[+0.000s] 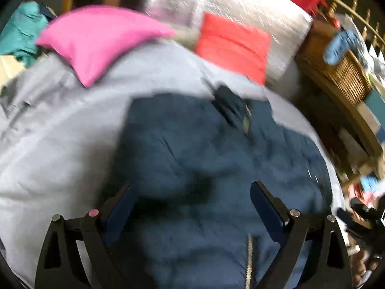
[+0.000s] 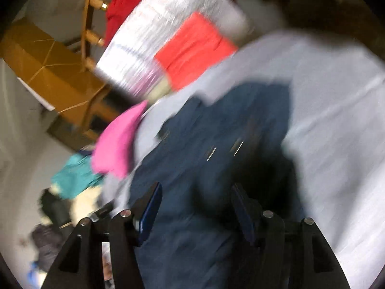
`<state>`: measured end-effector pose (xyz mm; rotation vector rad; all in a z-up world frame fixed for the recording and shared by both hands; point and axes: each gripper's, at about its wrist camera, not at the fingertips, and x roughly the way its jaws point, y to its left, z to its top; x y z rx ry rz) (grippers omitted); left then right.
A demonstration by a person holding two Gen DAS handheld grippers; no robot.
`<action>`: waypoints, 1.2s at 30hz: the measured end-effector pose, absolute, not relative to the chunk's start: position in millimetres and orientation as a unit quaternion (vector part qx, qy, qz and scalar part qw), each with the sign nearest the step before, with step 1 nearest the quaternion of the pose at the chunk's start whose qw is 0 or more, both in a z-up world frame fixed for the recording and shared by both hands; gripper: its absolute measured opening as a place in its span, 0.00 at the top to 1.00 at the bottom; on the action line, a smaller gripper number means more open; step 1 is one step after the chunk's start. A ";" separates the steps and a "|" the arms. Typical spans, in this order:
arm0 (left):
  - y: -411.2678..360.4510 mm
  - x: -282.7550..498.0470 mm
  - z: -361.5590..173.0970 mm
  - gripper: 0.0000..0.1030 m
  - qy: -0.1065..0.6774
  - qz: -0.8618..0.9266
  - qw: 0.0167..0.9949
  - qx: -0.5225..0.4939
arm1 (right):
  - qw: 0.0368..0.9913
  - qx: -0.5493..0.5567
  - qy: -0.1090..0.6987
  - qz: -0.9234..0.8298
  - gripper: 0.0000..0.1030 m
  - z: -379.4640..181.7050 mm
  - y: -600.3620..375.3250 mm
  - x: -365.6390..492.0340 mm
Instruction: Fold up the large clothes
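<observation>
So my left claw (image 1: 192, 207) gapes wide and my right claw (image 2: 196, 207) stands partly open, neither holding anything, both above the blue jacket (image 1: 204, 149), which lies on the grey sheet of the bed (image 1: 60, 132) near the middle, short of the pink pillow (image 1: 96, 41) and the red one (image 1: 233, 45) at the head. It looks part-folded (the blur hides whether the sleeves are tucked in), so I judge at least one more fold is left. Its zip (image 1: 249, 260) and long axis run from me toward the pillows.
</observation>
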<state>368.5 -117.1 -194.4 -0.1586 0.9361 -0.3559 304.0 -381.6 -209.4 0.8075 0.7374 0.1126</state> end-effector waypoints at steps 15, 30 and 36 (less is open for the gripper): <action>-137.3 403.3 -249.9 0.07 0.533 -0.116 0.834 -0.079 | 0.731 0.572 0.369 0.046 0.39 -303.5 -363.7 358.7; -101.9 399.2 -218.1 0.07 0.464 -0.083 0.877 -0.099 | 0.812 0.459 0.360 -0.016 0.80 -280.5 -352.3 363.4; -104.0 424.5 -251.2 0.07 0.536 -0.076 0.836 -0.092 | 0.790 0.462 0.401 -0.020 0.76 -305.1 -357.8 374.1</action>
